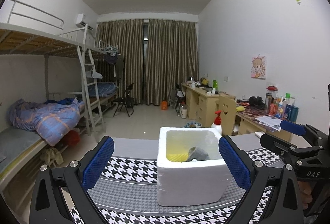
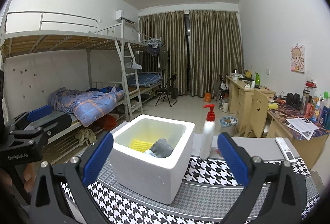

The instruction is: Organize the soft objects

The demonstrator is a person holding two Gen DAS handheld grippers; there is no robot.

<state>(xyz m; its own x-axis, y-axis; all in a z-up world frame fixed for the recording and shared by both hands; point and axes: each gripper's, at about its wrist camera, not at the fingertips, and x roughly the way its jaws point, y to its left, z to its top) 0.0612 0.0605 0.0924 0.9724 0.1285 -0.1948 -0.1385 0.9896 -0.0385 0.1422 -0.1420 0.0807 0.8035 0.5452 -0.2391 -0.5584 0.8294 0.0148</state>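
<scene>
A white foam box (image 1: 191,180) stands on the houndstooth cloth, also in the right wrist view (image 2: 148,172). Inside lie a yellow sponge (image 1: 177,157) (image 2: 141,144), a grey soft cloth (image 1: 199,154) (image 2: 163,147) and a bit of pale blue fabric (image 2: 149,153). My left gripper (image 1: 166,166) is open and empty, its fingers on either side of the box's near face. My right gripper (image 2: 165,162) is open and empty, held just before the box. Each gripper shows at the edge of the other's view.
A white pump bottle with a red top (image 2: 208,135) (image 1: 217,124) stands behind the box. A white remote (image 2: 285,149) lies at the table's right. The houndstooth cloth (image 2: 208,172) covers the table. Bunk beds stand left, desks right.
</scene>
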